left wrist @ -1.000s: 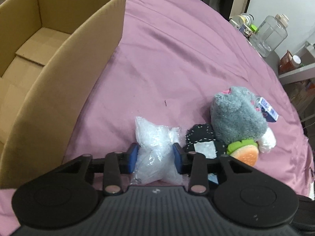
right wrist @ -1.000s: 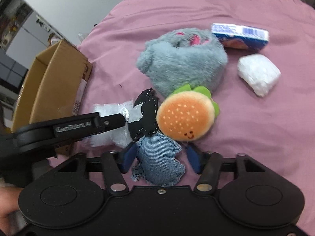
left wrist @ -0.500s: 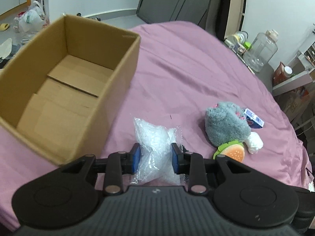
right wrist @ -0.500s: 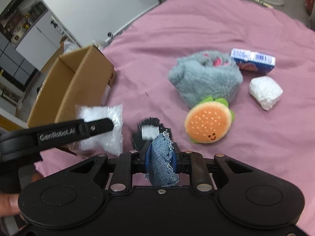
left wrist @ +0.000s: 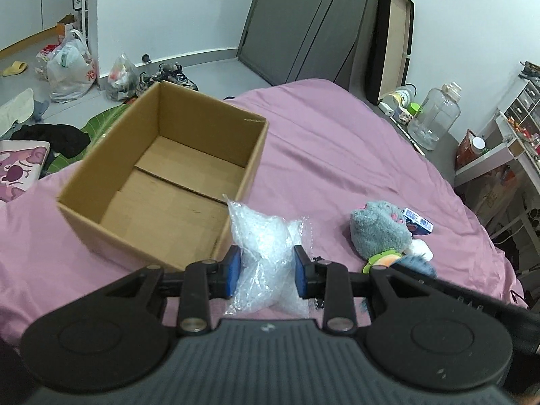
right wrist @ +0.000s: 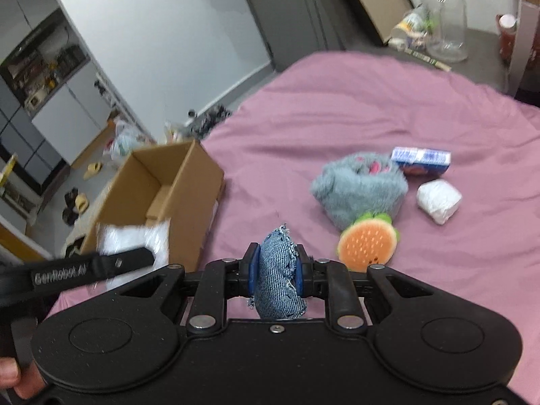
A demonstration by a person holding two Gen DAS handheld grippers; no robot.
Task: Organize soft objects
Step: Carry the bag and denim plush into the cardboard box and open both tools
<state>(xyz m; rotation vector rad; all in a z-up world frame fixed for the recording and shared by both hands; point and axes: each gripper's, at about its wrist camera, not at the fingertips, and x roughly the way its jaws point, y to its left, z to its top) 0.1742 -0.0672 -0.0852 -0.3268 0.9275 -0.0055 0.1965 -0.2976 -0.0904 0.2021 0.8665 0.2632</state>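
Note:
My left gripper (left wrist: 266, 271) is shut on a clear bubble-wrap bag (left wrist: 266, 253) and holds it in the air beside the near right corner of the open cardboard box (left wrist: 162, 182). My right gripper (right wrist: 276, 271) is shut on a blue denim pouch (right wrist: 277, 280), lifted above the pink bed. The left gripper with its bag also shows in the right wrist view (right wrist: 135, 246), by the box (right wrist: 158, 199). A grey plush (right wrist: 361, 185), a burger plush (right wrist: 368, 244), a white wrapped bundle (right wrist: 438, 200) and a blue carton (right wrist: 422, 160) lie on the bed.
The pink bedsheet (left wrist: 337, 155) covers the bed. The box stands at the bed's left edge and its inside is bare. A side table with a large clear jar (left wrist: 435, 118) stands beyond the bed at the right. Bags and shoes (left wrist: 71, 67) lie on the floor.
Both grippers have risen well above the bed. The right gripper closed on the denim pouch and lifted it. The left gripper carried the bubble-wrap bag up beside the box.

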